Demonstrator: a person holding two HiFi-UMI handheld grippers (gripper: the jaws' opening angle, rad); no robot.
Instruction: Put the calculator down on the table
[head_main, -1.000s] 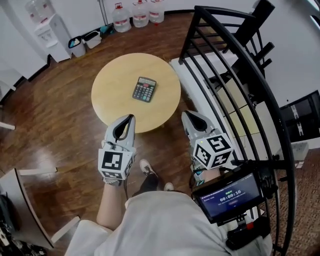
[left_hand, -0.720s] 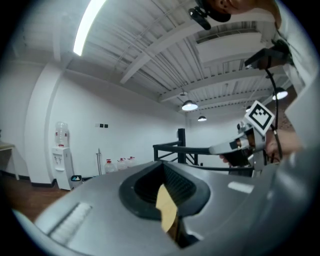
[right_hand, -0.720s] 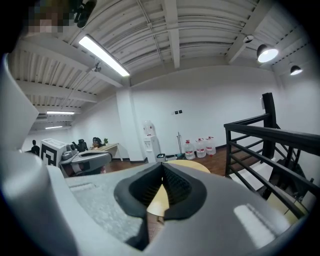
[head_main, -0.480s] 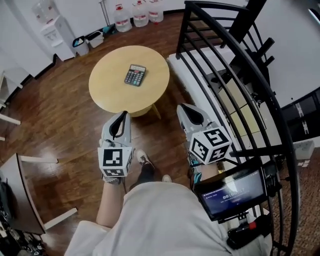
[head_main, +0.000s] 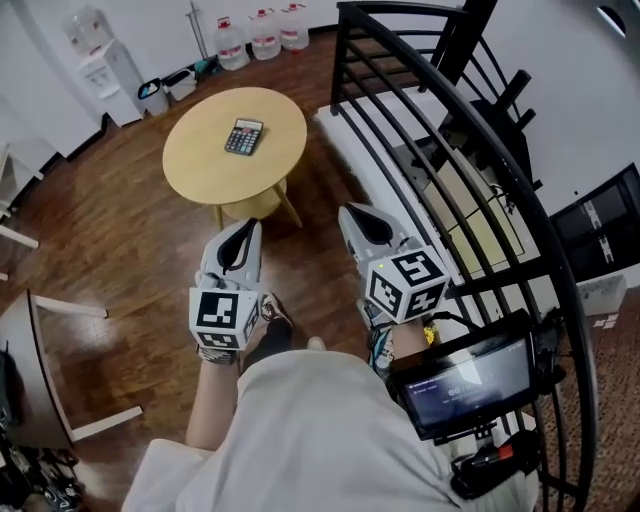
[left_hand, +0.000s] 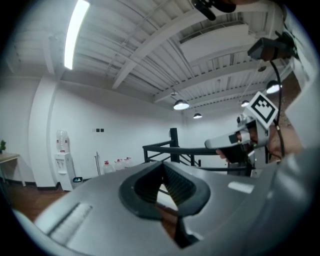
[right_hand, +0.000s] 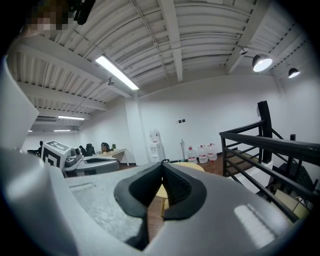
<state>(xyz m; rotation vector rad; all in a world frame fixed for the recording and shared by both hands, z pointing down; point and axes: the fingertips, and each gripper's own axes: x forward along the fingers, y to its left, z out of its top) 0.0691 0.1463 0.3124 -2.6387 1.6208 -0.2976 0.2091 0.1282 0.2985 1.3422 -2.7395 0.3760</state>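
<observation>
A dark calculator (head_main: 244, 136) lies flat on the round wooden table (head_main: 200, 165), at its far side in the head view. Both grippers hang well short of the table, over the brown floor in front of the person. My left gripper (head_main: 252, 224) is shut with nothing between its fingers, its tips (left_hand: 162, 164) meeting. My right gripper (head_main: 348, 210) beside it is likewise shut and empty (right_hand: 162, 164). In the right gripper view the table's yellow edge (right_hand: 187, 165) shows just past the tips. Neither gripper touches the calculator.
A black metal railing (head_main: 430, 150) curves along the right, close to my right gripper. A water dispenser (head_main: 100, 65), small bins (head_main: 165, 90) and several water bottles (head_main: 265, 35) line the far wall. A chair (head_main: 40, 370) stands at the lower left.
The table and calculator have slid up and left and shrunk in the head view. Both grippers have drawn back from the table, still shut.
</observation>
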